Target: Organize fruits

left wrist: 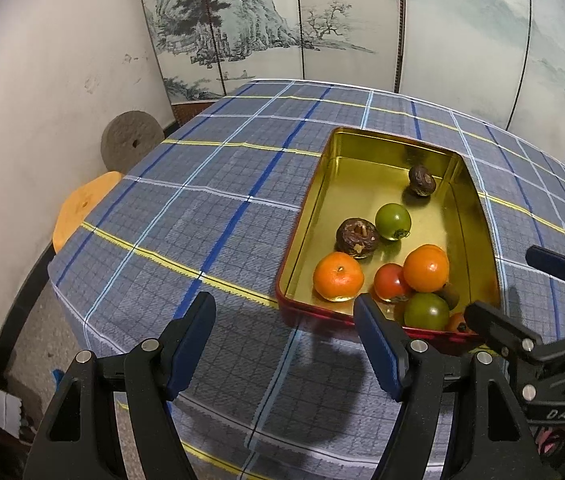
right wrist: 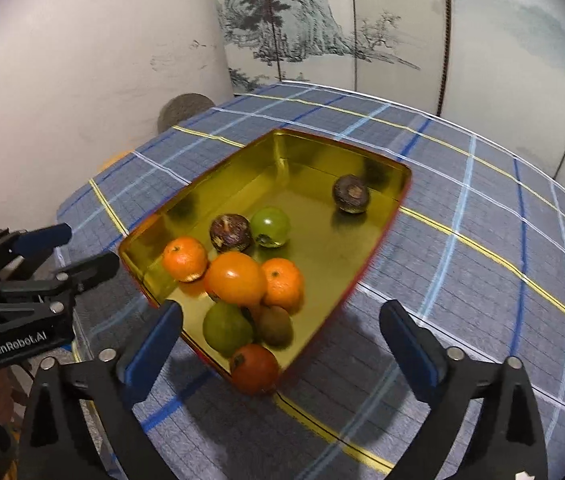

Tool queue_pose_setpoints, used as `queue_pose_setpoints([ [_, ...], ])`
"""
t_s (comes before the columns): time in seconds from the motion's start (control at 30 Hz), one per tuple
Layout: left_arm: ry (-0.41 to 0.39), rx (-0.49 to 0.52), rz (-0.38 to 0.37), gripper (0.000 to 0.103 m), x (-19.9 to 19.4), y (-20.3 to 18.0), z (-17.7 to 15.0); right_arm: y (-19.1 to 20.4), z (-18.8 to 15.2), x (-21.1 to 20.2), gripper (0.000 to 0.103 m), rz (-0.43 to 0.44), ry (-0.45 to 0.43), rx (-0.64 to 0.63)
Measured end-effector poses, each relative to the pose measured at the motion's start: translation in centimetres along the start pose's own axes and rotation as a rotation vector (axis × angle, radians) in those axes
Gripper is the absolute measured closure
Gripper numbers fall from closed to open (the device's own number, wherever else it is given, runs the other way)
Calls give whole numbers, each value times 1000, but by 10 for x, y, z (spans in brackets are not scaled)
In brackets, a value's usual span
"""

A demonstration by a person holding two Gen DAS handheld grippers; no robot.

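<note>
Inside gold tin (right wrist: 186, 204): kiwi (right wrist: 275, 325) showing to right wrist only; right gripper (right wrist: 280, 344) and left gripper (left wrist: 284, 344) gaping, both empty.

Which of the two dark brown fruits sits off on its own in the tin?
The far brown fruit, alone near the tin's far end. The other brown fruit sits beside a green fruit, close to the pile.

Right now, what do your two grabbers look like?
Both are black plastic with silver rivets and two fingers tipped with blue ribbed pads. The left gripper carries white lettering, GenRobot.AI, on its side, seen from the right wrist. The right gripper shows the letters DAS in the left view.
</note>
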State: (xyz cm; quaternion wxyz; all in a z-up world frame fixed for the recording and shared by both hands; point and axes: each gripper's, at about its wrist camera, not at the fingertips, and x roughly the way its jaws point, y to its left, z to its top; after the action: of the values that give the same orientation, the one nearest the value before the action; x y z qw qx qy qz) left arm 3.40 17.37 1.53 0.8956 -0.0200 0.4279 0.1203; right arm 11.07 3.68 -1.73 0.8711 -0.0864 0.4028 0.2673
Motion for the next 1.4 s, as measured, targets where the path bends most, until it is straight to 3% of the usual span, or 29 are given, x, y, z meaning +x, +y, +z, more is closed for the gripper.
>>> queue_pose_setpoints([
  [1.4,-19,56,-23,31,-6,-29,4,-1,-20,-5,1,-23,55,10],
])
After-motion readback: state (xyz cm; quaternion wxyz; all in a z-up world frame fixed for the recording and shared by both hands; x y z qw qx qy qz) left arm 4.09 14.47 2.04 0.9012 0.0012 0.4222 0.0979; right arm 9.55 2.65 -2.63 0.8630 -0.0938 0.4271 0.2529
